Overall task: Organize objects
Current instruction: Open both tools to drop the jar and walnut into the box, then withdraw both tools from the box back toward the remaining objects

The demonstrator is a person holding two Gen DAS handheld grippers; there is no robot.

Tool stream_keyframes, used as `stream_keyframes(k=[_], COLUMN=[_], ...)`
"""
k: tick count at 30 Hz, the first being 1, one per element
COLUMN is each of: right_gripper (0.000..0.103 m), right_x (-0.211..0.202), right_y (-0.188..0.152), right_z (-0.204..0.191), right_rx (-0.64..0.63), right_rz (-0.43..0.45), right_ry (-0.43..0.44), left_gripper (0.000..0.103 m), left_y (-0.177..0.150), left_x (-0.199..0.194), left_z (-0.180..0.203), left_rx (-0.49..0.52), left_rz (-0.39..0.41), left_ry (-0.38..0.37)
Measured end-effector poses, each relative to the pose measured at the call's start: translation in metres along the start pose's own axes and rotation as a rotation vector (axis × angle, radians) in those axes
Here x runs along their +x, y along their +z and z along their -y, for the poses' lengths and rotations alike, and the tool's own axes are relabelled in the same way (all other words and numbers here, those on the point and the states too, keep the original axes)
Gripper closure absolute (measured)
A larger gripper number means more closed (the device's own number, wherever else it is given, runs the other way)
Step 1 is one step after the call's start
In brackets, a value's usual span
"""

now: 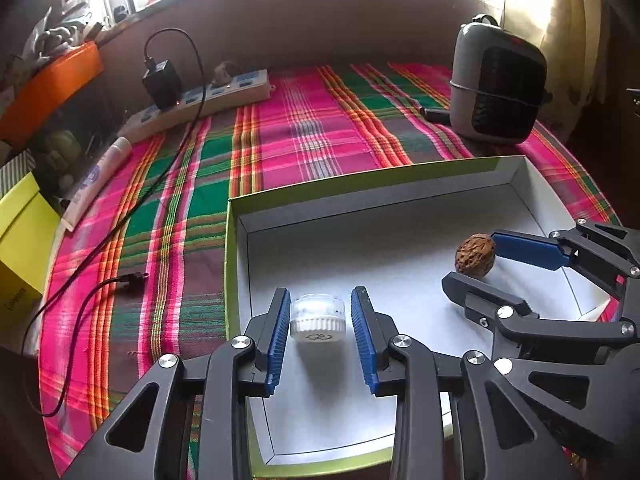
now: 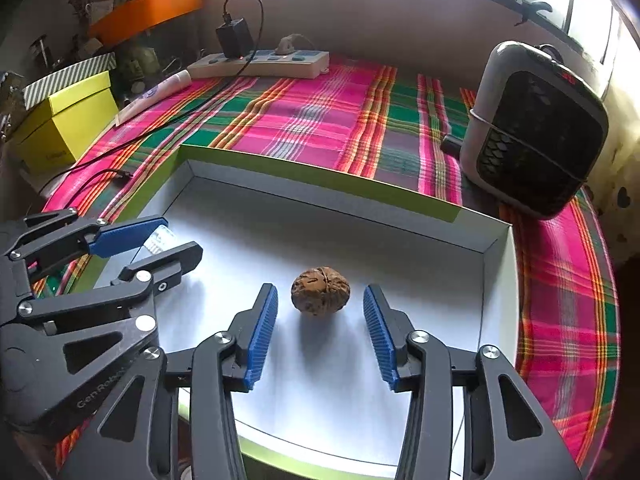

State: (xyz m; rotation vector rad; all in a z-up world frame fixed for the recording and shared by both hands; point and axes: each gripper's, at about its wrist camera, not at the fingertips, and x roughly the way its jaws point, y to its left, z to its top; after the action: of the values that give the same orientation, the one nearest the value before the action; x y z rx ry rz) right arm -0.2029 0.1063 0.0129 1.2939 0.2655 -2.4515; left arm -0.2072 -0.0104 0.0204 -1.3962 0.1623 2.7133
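A shallow white box with a green rim (image 1: 304, 196) (image 2: 320, 178) lies on the plaid cloth. A small clear round cap (image 1: 318, 317) sits on the box floor between the open fingers of my left gripper (image 1: 320, 314), with small gaps on both sides. A brown walnut (image 2: 321, 290) (image 1: 476, 255) sits on the box floor between the open fingers of my right gripper (image 2: 320, 312), untouched. The right gripper (image 1: 484, 258) shows in the left wrist view around the walnut. The left gripper (image 2: 160, 240) shows at the left of the right wrist view, with the cap (image 2: 160, 239) partly hidden.
A grey and black heater (image 1: 498, 88) (image 2: 536, 132) stands at the back right. A power strip with a black adapter (image 1: 200, 100) (image 2: 260, 62) lies at the back left, its black cable (image 1: 120, 280) trailing over the cloth. A yellow box (image 2: 68, 120) and a tube (image 1: 100, 176) lie left.
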Motion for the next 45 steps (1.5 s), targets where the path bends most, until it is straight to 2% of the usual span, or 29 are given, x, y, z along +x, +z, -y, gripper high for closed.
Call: stream_keyframes(k=[7,24,40,45], right_gripper=[0.053,0.053,0.053,0.053], right_x=[-0.014,-0.067,-0.105,-0.112], right_y=[-0.004,-0.028,-0.085,-0.106], right_z=[0.002,0.001,-0.009,-0.013], right_rx=[0.026,0.097,0.126,0.121], right_rz=[0.034,0.139,0.216,0.235], right_ry=[-0.001,0.017,0.029,0.041], left_gripper=[0.072,0.072,0.071,0.071], left_y=[-0.003,-0.030,-0.093,-0.119], left_x=[-0.014,-0.063,-0.104,-0.107], left_z=[-0.005,-0.032,-0.060,-0.063], left_rx=[-0.031,-0.105,-0.196,-0.176], left_rz=[0.030,0.106,0.162,0.159], left_ry=[-0.025,-0.008,-0.038,-0.042])
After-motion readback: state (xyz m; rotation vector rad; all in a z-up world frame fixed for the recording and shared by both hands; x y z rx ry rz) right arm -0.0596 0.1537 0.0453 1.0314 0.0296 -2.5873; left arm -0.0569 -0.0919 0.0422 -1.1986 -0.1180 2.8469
